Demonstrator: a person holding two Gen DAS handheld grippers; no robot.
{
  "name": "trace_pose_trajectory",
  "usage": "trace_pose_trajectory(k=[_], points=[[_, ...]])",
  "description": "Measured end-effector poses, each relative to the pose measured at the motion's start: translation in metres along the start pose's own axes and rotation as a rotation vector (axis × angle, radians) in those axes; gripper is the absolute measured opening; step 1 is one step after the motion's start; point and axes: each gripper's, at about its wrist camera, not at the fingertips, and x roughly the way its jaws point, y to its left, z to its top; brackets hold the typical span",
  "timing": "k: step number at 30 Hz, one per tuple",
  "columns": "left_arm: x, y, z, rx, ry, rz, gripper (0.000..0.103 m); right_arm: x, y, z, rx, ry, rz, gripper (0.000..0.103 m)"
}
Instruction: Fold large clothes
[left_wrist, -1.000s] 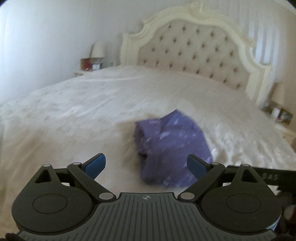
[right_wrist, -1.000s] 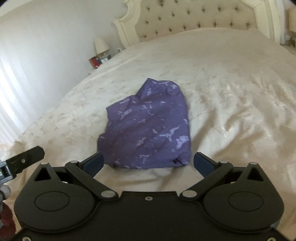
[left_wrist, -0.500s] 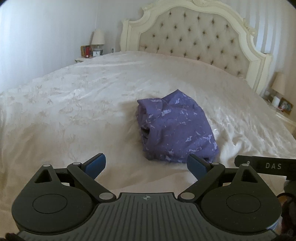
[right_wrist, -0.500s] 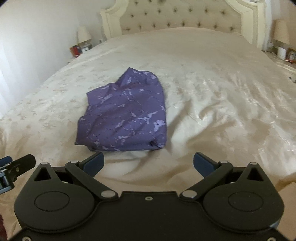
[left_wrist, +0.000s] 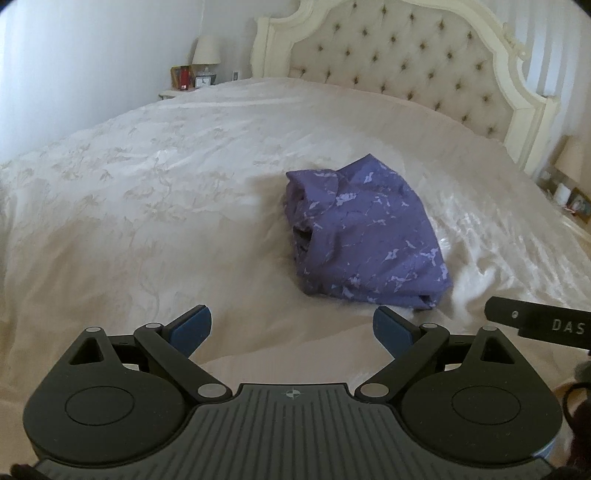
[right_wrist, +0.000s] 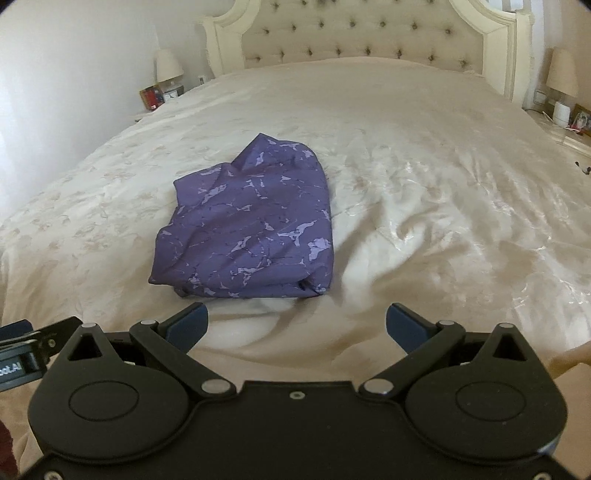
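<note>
**Both tools drawn back from a folded purple garment on the bed**

Left wrist view. The left tool (left_wrist: 291, 326) fills the lower part of the frame, its two blue-padded fingers spread wide with nothing between them. Above and to the right of centre lies the purple garment (left_wrist: 364, 236), a compact folded bundle resting on the cream bedspread (left_wrist: 147, 192), its layered open edge turned toward the left of the frame. A second earlier the bundle sat low, just above the fingers, and was blurred; it now sits higher, sharp and clear of both pads. The tool has therefore pulled back and the cloth has come to rest. At the far right edge, a black bar lettered "DAS" (left_wrist: 543, 325) belongs to the other device.

Right wrist view. The right tool (right_wrist: 297, 325) is likewise wide open and empty. The same garment (right_wrist: 251, 232) lies left of centre, with bare bedspread between its near fold and the fingertips; earlier that fold reached down to the fingers. The tufted headboard (right_wrist: 365, 33) spans the top of the frame, and a bedside lamp (right_wrist: 168, 68) stands at the upper left.

Reading. With both tools released and withdrawn, and the bundle lying squared and undisturbed, this garment appears finished. The fold looks slightly puffy at its far corner, so a final press might tidy it; otherwise the next piece would follow.
</note>
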Motion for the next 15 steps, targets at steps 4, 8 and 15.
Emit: trace_pose_trajectory(k=[4,8,15], points=[[0.0017,0.0011,-0.0003,-0.006,0.016,0.003,0.096,0.0005,0.0002,-0.0005,-0.002,0.004,0.005,0.102],[0.005,0.0032,-0.0005,-0.02,0.041,0.007,0.096,0.0027,0.0004,-0.0008,0.001,0.017,0.012,0.102],[0.0067,0.0008,-0.0018,-0.018,0.048,-0.001,0.096,0.004,0.0011,-0.0001,0.001,0.021,0.019,0.102]])
